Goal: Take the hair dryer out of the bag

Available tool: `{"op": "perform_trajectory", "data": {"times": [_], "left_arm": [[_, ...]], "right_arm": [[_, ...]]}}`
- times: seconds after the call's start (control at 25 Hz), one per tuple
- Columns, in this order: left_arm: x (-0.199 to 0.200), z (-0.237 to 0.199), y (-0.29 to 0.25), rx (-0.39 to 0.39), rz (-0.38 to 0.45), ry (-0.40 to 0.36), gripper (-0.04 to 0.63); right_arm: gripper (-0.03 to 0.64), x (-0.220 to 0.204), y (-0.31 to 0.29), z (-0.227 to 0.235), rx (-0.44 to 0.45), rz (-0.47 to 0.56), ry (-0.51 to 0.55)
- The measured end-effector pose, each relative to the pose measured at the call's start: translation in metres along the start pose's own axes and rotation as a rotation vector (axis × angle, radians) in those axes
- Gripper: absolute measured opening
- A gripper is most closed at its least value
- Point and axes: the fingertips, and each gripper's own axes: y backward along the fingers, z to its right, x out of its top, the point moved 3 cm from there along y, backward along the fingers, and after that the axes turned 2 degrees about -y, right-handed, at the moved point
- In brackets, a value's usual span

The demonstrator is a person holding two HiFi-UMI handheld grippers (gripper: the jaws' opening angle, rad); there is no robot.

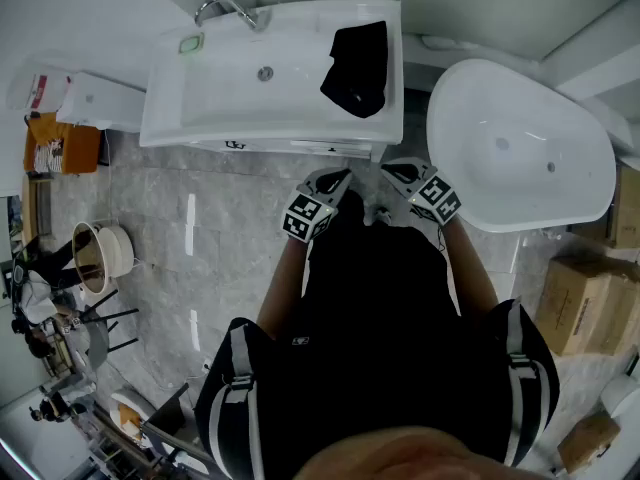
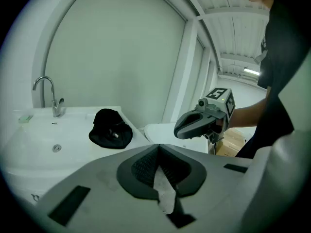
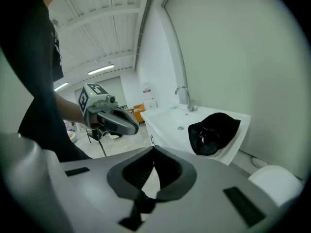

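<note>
Hair dryer: not in plain sight. I judge it sits inside the black bag [image 1: 357, 66], where a small pale part glints among the folds, too small to name.
Bag: slumped on the white tabletop [image 1: 368, 128] at the right end of the basin [image 1: 240, 88], away from the tap [image 1: 226, 8]; its mouth seems to face the front.
Claws: left claw [image 1: 335, 179] and right claw [image 1: 400, 170] hover side by side in front of the basin, well short of the bag. Both are closed tight with nothing between the jaws.
Step in hand: the reach. Best to spread both claws first, pin the bag's rim with one, then draw the dryer out by its handle with the other, so the bag does not slide off the tabletop.
Writing: the claws' cubes carry square markers only; print on the orange box [image 1: 60, 146] left of the basin is too small to read.
</note>
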Motion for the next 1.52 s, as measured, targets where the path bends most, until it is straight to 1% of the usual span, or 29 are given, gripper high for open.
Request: {"op": "perform_trajectory", "data": {"times": [0.2, 0.32, 0.48, 0.76, 1.04, 1.52], "left_arm": [[-0.010, 0.012, 0.003, 0.002, -0.003, 0.011, 0.015], [-0.010, 0.016, 0.004, 0.010, 0.007, 0.006, 0.015], [-0.010, 0.014, 0.004, 0.017, 0.006, 0.023, 0.015], [-0.010, 0.011, 0.001, 0.013, 0.011, 0.046, 0.015], [-0.010, 0.001, 0.000, 0.003, 0.009, 0.056, 0.015], [0.000, -0.032, -0.013, -0.029, 0.016, 0.058, 0.015]], "right_arm": [[0.058, -0.008, 0.005, -0.010, 0.005, 0.002, 0.008], [0.058, -0.009, 0.008, -0.012, 0.002, 0.007, 0.002], [0.058, -0.009, 0.008, -0.013, 0.011, 0.010, -0.016], [0.058, -0.010, 0.006, -0.006, 0.000, -0.014, -0.021], [0.060, -0.008, -0.001, 0.000, 0.000, -0.043, -0.004], [0.060, 0.004, -0.017, 0.020, -0.020, -0.083, -0.009]]}}
